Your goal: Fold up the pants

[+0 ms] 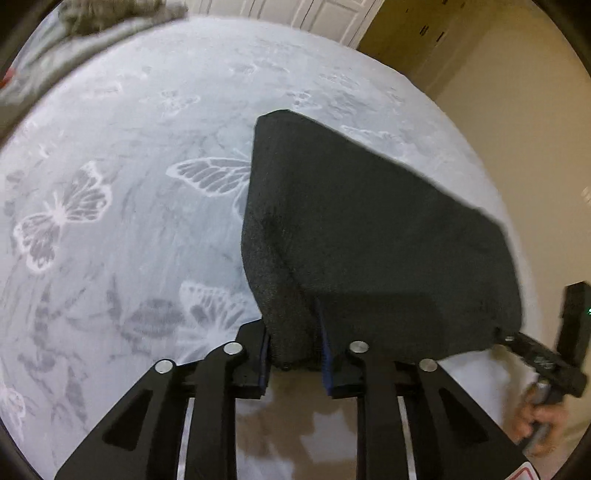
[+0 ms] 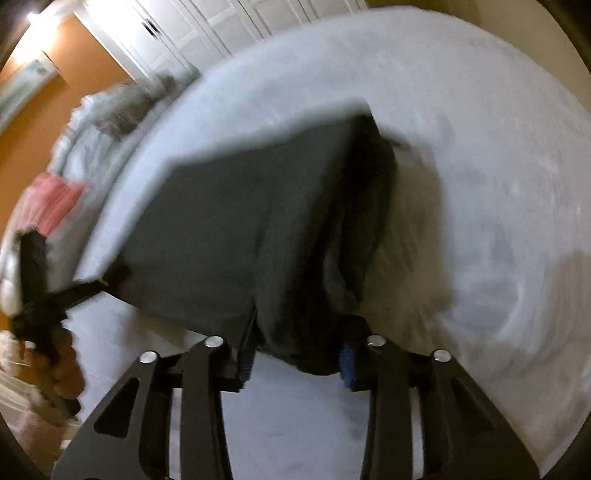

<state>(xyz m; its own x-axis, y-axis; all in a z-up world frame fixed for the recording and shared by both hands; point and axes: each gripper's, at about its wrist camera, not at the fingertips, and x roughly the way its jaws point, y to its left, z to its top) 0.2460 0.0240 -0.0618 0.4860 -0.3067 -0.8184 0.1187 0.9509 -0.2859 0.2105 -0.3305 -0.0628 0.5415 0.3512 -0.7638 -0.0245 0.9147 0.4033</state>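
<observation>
Nearest in each wrist view, a claw grips the dark pants. The left claw (image 1: 295,354) is pinching one bunched corner of the pants (image 1: 369,229) between its blue-lined pads. The right claw (image 2: 297,360) is likewise clamped on the other corner of the pants (image 2: 229,221), with a thick wad of cloth filling the gap between its fingers.

Beyond both claws the cloth hangs and spreads as a flat panel, its far edge out ahead over the bed (image 1: 129,166), a pale cover printed with butterflies. A crumpled grey blanket (image 1: 103,14) lies well beyond, at the bed's far end.

This looks like the middle of a fold, the held edge being carried over. The next move calls for laying that edge down evenly on the cloth ahead, both corners aligned, before letting go.
</observation>
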